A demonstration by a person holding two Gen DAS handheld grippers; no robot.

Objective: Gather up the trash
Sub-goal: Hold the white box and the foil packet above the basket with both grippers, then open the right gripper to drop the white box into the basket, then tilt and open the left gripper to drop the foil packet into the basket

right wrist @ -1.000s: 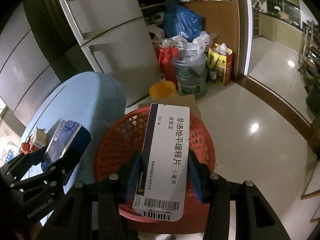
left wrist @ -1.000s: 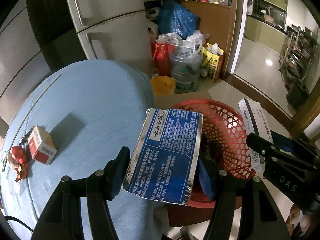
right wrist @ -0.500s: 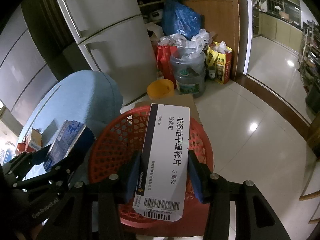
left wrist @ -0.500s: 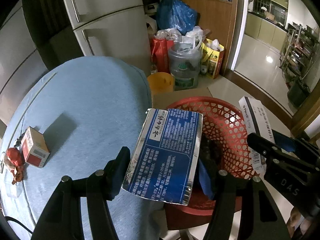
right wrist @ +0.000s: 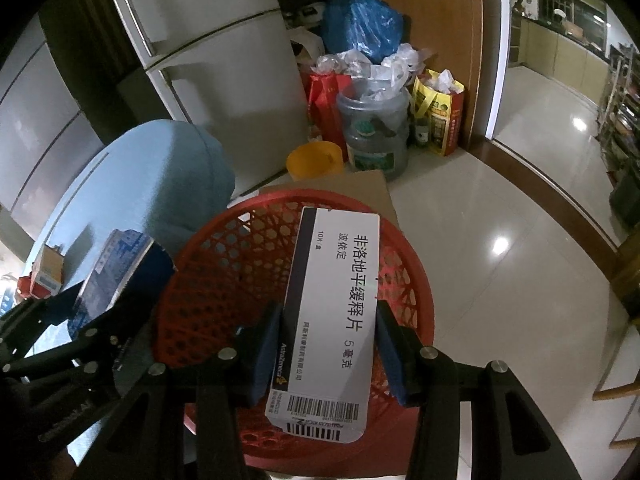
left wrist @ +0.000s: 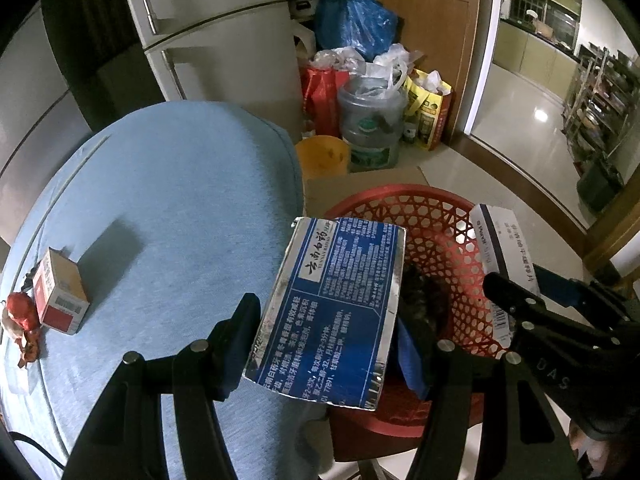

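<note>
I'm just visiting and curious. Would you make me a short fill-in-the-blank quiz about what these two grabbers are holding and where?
1. The left gripper is shut on a ____ and silver box.
2. The right gripper holds a white medicine box above the ____ basket.
3. A small red and white carton stands on the ____ tablecloth.

Missing words: blue; red; blue

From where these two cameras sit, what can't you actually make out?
- Contents of the red basket: dark shapes in the left wrist view, mostly covered by the blue toothpaste box.
- White medicine box: its lower end is hidden behind the right gripper in the left wrist view.
- Red wrapper at the table edge: too small to identify.
</note>
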